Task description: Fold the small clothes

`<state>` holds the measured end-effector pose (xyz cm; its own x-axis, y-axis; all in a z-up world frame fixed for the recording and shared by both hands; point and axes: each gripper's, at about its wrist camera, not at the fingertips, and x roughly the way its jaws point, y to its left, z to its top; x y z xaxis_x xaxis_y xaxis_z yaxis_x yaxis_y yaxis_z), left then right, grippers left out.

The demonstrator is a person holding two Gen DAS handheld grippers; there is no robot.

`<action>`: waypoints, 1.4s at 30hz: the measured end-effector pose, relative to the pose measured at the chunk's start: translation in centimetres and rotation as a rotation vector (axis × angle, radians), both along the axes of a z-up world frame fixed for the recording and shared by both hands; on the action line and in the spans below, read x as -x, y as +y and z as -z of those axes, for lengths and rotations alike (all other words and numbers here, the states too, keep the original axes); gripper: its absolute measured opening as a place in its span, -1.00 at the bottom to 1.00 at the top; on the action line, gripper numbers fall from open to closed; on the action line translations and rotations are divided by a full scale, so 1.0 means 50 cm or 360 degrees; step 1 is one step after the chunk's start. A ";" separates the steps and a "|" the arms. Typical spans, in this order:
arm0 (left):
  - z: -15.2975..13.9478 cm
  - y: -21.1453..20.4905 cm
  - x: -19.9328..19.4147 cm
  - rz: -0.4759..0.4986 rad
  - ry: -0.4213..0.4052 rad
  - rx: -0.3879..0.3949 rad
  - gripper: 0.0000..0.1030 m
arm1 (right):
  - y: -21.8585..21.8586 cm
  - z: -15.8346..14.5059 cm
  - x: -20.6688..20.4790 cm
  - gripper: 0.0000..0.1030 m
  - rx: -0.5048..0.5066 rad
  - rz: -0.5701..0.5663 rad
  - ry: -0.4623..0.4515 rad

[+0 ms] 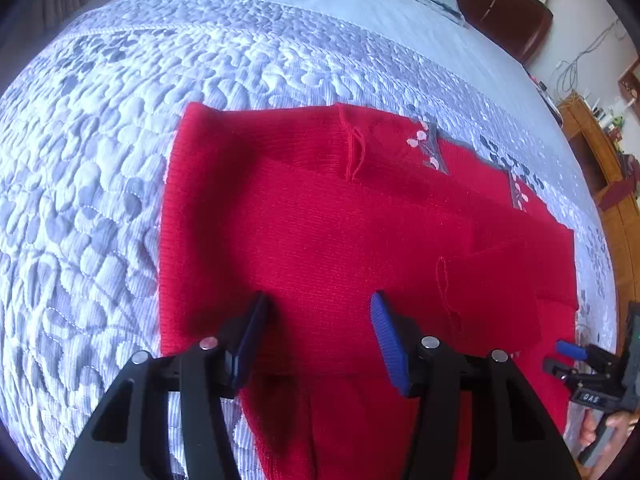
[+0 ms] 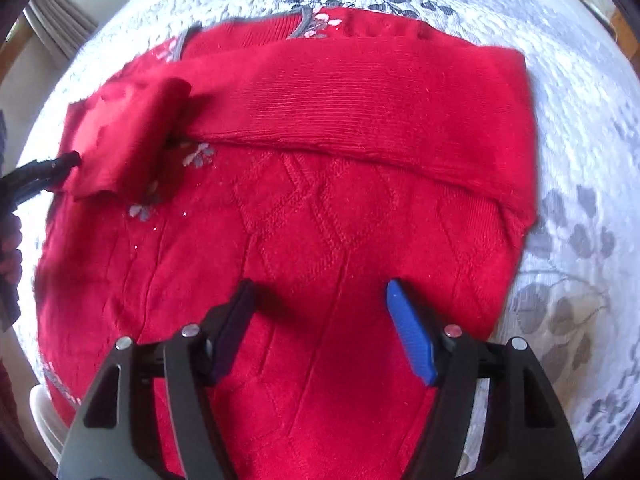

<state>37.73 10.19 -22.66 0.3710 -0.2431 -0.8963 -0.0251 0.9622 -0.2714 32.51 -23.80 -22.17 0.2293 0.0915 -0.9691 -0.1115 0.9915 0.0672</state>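
A red knitted sweater point(image 1: 320, 220) is spread on a bed covered by a grey-and-white quilted bedspread point(image 1: 88, 200) with a leaf pattern. In the left wrist view the garment is seen lying flat near the middle of the bedspread, well in from its far edge, with grey trim and small pink-and-white flowers point(image 1: 430, 146) along its far side. A sleeve point(image 2: 360, 92) is seen folded across the upper body of the sweater in the right wrist view, its cuff end point(image 2: 120, 136) lying towards the left side, beside more flower embroidery point(image 2: 198, 156). A cable pattern is visible on the knit below the sleeve.

The left gripper point(image 1: 318, 316) is held over the sweater with its jaws parted and nothing clasped between them; the blue pads are seen clear of each other. The right gripper point(image 2: 320, 304) is likewise held above the sweater's body, jaws spread, with only fabric seen beneath them and none pinched. Whether the fingertips touch the knit cannot be told.
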 end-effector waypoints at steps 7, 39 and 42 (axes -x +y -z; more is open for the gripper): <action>0.007 0.022 -0.014 0.0002 0.0063 0.0112 0.04 | 0.183 -0.088 -0.041 0.23 -0.0185 -0.0240 -0.0078; 0.016 0.030 -0.029 0.0001 0.0115 0.0151 0.04 | 0.052 -0.080 -0.155 -0.71 -0.0502 0.0082 -0.0032; 0.014 0.023 -0.030 0.0006 0.0111 0.0137 0.10 | -0.055 -0.043 -0.133 -0.52 -0.0401 0.0217 -0.0002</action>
